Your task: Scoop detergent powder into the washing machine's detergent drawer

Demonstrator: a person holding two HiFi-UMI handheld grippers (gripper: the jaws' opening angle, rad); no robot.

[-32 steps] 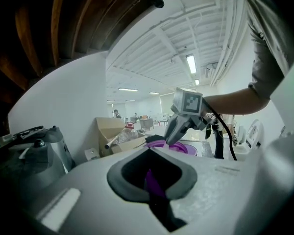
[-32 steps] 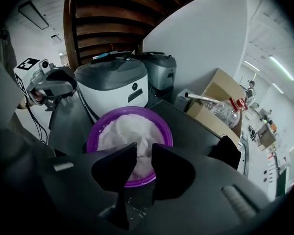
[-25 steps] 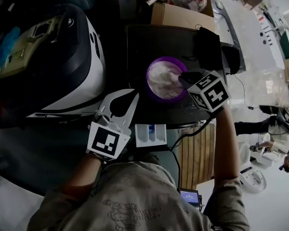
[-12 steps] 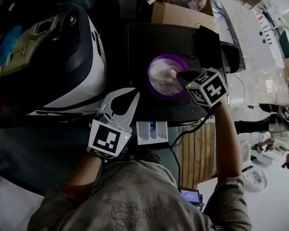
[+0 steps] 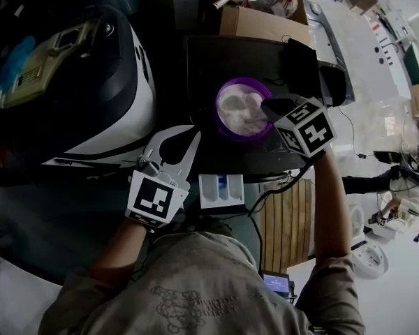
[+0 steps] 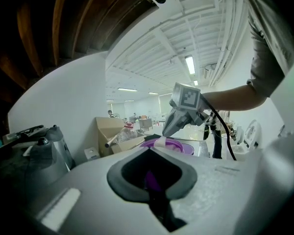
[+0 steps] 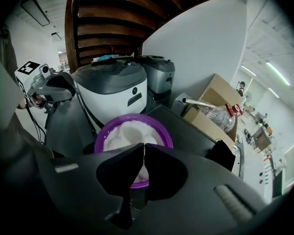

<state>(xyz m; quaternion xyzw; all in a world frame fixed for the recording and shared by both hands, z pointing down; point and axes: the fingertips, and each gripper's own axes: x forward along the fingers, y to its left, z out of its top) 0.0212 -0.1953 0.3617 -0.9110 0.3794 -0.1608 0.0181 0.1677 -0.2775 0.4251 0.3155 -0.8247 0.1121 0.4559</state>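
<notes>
A cardboard box (image 5: 262, 23) sits behind the dark table (image 5: 202, 82); strip lights (image 6: 189, 65) overhead.

Dim, underexposed head view, brightest on the pale floor (image 5: 377, 54) at upper right. Both gripper views bend strongly toward dark, vignetted corners; long white ceiling strip lights (image 6: 190, 65) glare, foregrounds soft.

The round purple plastic bowl of white powder (image 5: 241, 110) sits mid-frame in your head view on the dark flat surface (image 5: 202, 68), with the brown cardboard box (image 5: 262, 23) above it and the black-and-white domed appliance (image 5: 91, 82) to its left. The white plastic detergent drawer (image 5: 221, 190) lies just below that surface's edge, under the bowl. Your left gripper (image 5: 181, 137) is just left of the drawer, and your right gripper (image 5: 265, 106) is at the bowl's right rim.
</notes>
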